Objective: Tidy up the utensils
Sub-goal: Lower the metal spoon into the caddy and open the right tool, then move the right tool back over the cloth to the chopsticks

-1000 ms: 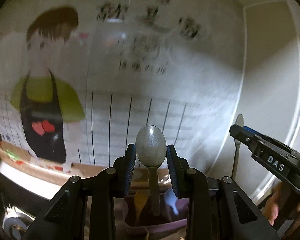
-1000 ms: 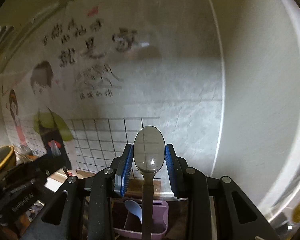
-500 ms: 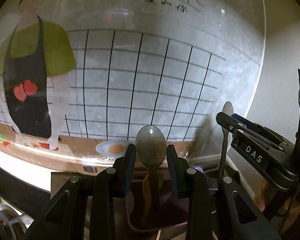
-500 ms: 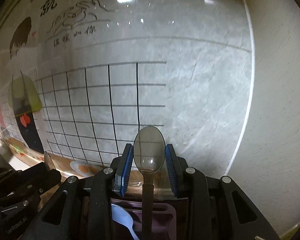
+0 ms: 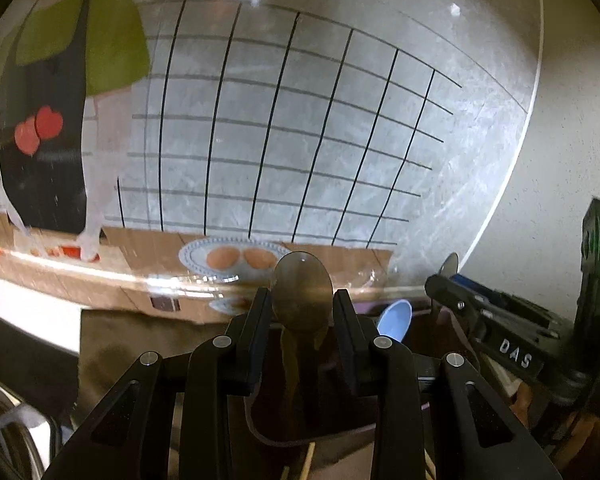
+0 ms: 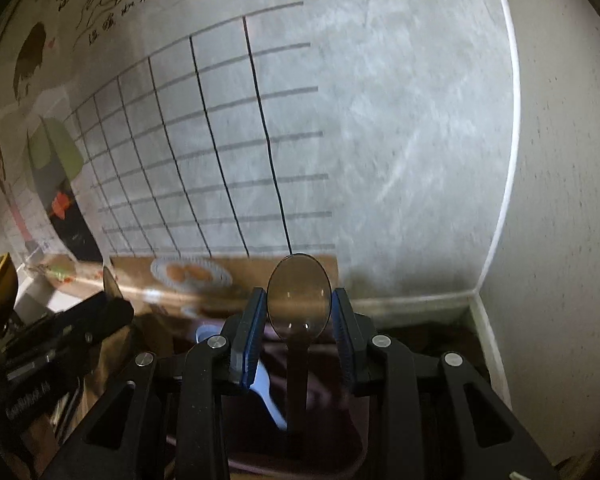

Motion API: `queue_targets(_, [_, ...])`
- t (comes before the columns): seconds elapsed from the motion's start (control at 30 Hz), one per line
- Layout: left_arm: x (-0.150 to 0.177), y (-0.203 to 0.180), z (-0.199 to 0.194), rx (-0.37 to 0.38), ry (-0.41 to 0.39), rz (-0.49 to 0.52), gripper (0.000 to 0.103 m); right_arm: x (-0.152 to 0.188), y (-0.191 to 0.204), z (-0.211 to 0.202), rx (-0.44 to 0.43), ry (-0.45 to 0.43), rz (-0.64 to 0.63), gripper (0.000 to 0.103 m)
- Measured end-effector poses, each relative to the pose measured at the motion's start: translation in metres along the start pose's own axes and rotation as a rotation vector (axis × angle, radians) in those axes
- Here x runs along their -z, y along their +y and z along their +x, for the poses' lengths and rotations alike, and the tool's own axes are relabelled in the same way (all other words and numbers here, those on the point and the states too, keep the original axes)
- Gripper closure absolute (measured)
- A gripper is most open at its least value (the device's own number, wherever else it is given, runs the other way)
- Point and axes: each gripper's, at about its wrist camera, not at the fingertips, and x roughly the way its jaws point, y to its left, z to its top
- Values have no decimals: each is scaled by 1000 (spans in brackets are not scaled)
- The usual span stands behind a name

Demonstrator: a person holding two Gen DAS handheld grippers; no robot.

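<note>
My left claw [image 5: 302, 312] and right claw [image 6: 299, 316] each stay clamped on a spoon [image 5: 301, 288], now lower over the purple holder [image 6: 332, 412], bowls upright.

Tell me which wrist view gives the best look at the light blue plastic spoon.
The left wrist view: the blue spoon shows its whole bowl, sharp and lit, just right of the left gripper. In the right wrist view it is blurred, its bowl mostly hidden behind the right gripper, only its handle clear.

glossy gridded wall poster [image 5: 284, 128], textured wall [image 6: 560, 200]
</note>
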Motion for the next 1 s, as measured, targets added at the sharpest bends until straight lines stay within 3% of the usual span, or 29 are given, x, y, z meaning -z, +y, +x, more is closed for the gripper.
queue_targets(0.17, [2, 0, 0, 27, 27, -13, 70, 10, 7, -4, 24, 47, -73, 71])
queue_targets(0.27, [-2, 1, -7, 79, 33, -51, 69, 13, 9, -7, 10, 74, -95, 62])
queue_targets(0.57, [-3, -5, -67, 20, -1, 34, 69, 16, 6, -67, 60, 18, -107, 56])
queue_targets(0.8, [39, 27, -123, -50, 52, 13, 69, 47, 4, -124, 154, 25, -137, 54])
queue_targets(0.9, [71, 36, -149, -79, 75, -18, 69, 65, 1, -148, 179, 19, -114, 44])
queue_targets(1.0, [101, 37, -164, -86, 112, -35, 69, 83, -5, -171, 142, 22, -75, 37])
